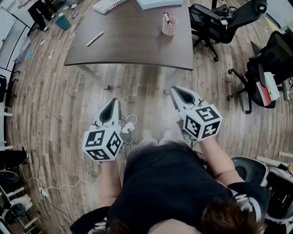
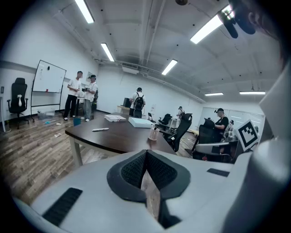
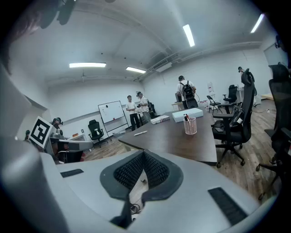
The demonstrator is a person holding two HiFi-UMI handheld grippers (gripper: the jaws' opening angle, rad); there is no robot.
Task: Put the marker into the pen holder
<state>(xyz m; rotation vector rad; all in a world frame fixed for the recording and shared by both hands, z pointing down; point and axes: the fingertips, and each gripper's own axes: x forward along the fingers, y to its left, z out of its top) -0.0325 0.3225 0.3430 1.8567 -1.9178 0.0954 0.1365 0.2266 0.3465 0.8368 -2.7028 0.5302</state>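
A white marker [image 1: 95, 38] lies on the dark brown table [image 1: 132, 45] toward its left side; it also shows as a marker [image 2: 100, 129] and a marker [image 3: 140, 133] in the gripper views. A pink mesh pen holder [image 1: 170, 25] with pens in it stands at the table's right; the same holder [image 2: 154, 134] and holder [image 3: 190, 125] appear in the gripper views. My left gripper [image 1: 111, 105] and right gripper [image 1: 181, 95] hang over the wood floor, well short of the table. Both are shut with nothing between the pads.
Black office chairs [image 1: 219, 20] stand right of the table, another chair [image 1: 268, 68] further right. A white box [image 1: 158, 3] and papers [image 1: 106, 5] lie at the table's far edge. Cables [image 1: 59, 185] trail on the floor at left. People [image 2: 82, 94] stand by a whiteboard [image 2: 49, 77].
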